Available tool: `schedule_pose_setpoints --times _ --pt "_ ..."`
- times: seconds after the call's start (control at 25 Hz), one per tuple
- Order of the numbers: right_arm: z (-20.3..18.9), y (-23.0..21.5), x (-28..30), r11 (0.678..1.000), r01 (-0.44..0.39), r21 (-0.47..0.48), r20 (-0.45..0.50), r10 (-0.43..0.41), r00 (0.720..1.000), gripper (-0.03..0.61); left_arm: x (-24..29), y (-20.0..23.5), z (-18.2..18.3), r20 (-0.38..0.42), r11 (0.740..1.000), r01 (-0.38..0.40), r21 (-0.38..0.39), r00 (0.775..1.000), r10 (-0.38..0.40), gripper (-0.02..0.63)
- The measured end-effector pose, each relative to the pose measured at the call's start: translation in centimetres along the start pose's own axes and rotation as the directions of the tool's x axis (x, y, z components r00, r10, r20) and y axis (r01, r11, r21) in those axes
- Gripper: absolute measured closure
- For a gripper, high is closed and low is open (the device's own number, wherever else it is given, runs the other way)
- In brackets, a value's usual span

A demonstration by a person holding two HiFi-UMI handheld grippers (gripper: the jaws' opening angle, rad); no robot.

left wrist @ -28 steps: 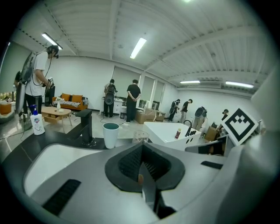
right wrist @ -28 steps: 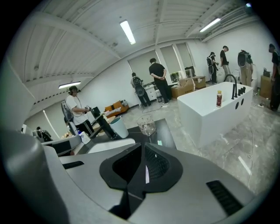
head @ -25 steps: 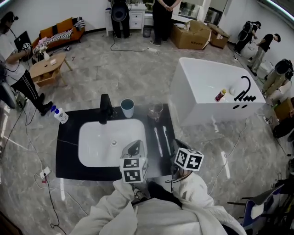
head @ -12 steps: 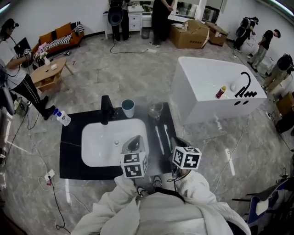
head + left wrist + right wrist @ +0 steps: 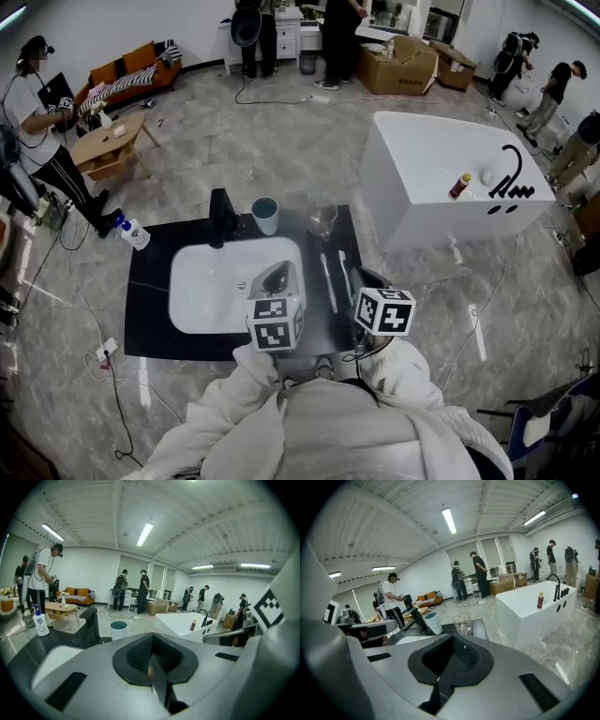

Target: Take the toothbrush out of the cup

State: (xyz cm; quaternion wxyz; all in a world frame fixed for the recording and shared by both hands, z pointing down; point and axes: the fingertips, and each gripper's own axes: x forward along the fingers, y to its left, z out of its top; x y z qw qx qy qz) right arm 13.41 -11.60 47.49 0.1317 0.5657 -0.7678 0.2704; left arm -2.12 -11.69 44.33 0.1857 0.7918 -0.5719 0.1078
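A light blue cup (image 5: 264, 215) stands at the back of the black counter (image 5: 150, 309), and a clear glass cup (image 5: 322, 219) stands to its right. Two slim white toothbrushes (image 5: 330, 281) lie flat on the counter, right of the white basin (image 5: 211, 291). I see nothing sticking out of either cup. My left gripper (image 5: 273, 276) hangs over the basin's right front part, jaws shut and empty. Just right of the toothbrushes, my right gripper (image 5: 362, 278) is shut too, holding nothing. The blue cup (image 5: 118, 630) shows ahead of the left gripper (image 5: 151, 666). Blue cup (image 5: 433, 622) and glass (image 5: 462, 623) show ahead of the right gripper (image 5: 442, 668).
A black faucet (image 5: 221, 217) rises behind the basin, left of the blue cup. A small bottle with a blue top (image 5: 137, 234) stands at the counter's far left corner. A white bathtub (image 5: 450, 178) stands to the right. Several people stand around the room.
Both grippers stay shut in about the same place near the counter's front. The head view has shifted slightly, and the people in the background have moved a little.
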Motion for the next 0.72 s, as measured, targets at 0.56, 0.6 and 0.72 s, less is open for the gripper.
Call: schedule_pose_setpoints --times 0.56,0.6,0.72 --pt "0.5 -0.8 0.2 1.0 -0.018 0.013 0.003 0.018 1.0 0.555 0.4 -0.4 0.0 -0.005 1.0 -0.019 0.014 1.0 0.019 0.617" --pt "0.5 -0.9 0.1 1.0 -0.017 0.012 0.001 0.017 1.0 0.555 0.4 -0.4 -0.1 -0.005 1.0 -0.019 0.014 1.0 0.019 0.617" --pt "0.2 -1.3 -0.1 1.0 -0.011 0.01 -0.006 0.011 1.0 0.555 0.4 -0.7 -0.4 -0.009 1.0 -0.016 0.013 1.0 0.016 0.617"
